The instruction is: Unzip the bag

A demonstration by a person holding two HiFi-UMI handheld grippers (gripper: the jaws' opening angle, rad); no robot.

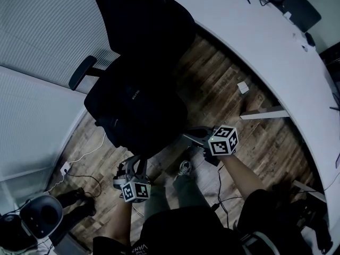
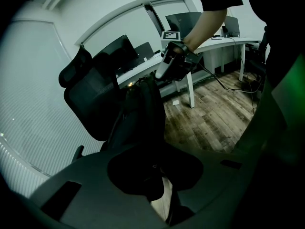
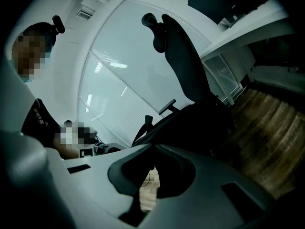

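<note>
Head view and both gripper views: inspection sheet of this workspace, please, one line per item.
Surface: wooden floor; the work rests on a black office chair.
Job's things: black bag on the chair seat; zip state unreadable.
Clutter: small white object on the floor; headset-like device.
Tongs: left tongs at the bag's near edge, dark fabric at the jaws, grip uncertain; right tongs at its right side, jaws apart, floor showing between.
Cables: white cable to a socket strip; dark cable near the right forearm.
Surroundings: curved white desk; ribbed white partition.
</note>
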